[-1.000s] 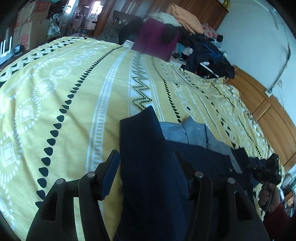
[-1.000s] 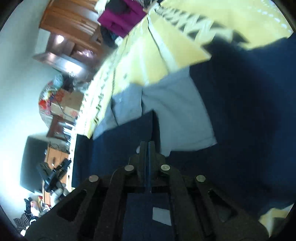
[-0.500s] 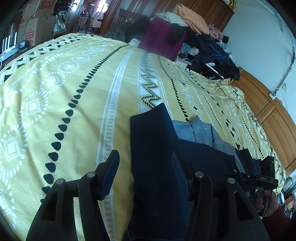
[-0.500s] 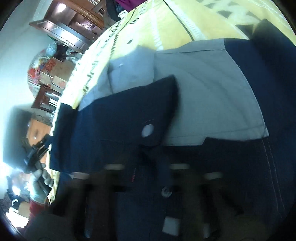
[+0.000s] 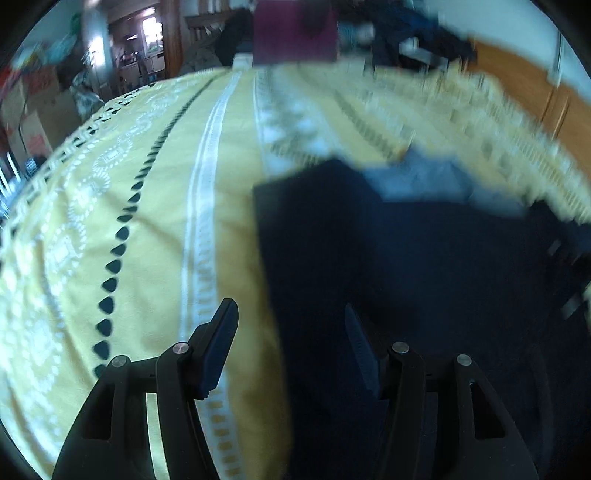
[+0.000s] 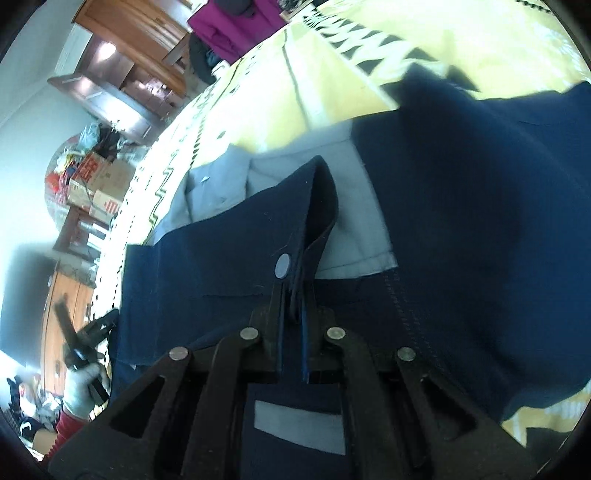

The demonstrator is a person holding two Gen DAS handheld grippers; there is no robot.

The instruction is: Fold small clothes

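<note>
A small navy shirt (image 5: pixel 369 266) with a grey collar and lining (image 5: pixel 421 181) lies on the yellow patterned bedspread (image 5: pixel 155 206). My left gripper (image 5: pixel 291 350) is open and hovers low over the shirt's left edge, one finger over the bedspread and one over the cloth. In the right wrist view my right gripper (image 6: pixel 291 306) is shut on the shirt's navy front flap (image 6: pixel 310 206), just below a white snap button (image 6: pixel 283 266); the flap stands lifted over the grey lining (image 6: pixel 354 221). The left gripper (image 6: pixel 85 339) also shows there, held in a gloved hand (image 6: pixel 81 391).
A heap of clothes with a magenta piece (image 5: pixel 295 33) sits at the bed's far end. Wooden cabinets (image 5: pixel 517 85) run along the right. Cardboard boxes (image 6: pixel 99 181) and a dark wood shelf (image 6: pixel 110 96) stand beyond the bed.
The left gripper's view has swung and blurred while it stays open over the shirt's left edge. The right gripper, blurred half a second ago, now pinches the raised flap by the snap button.
</note>
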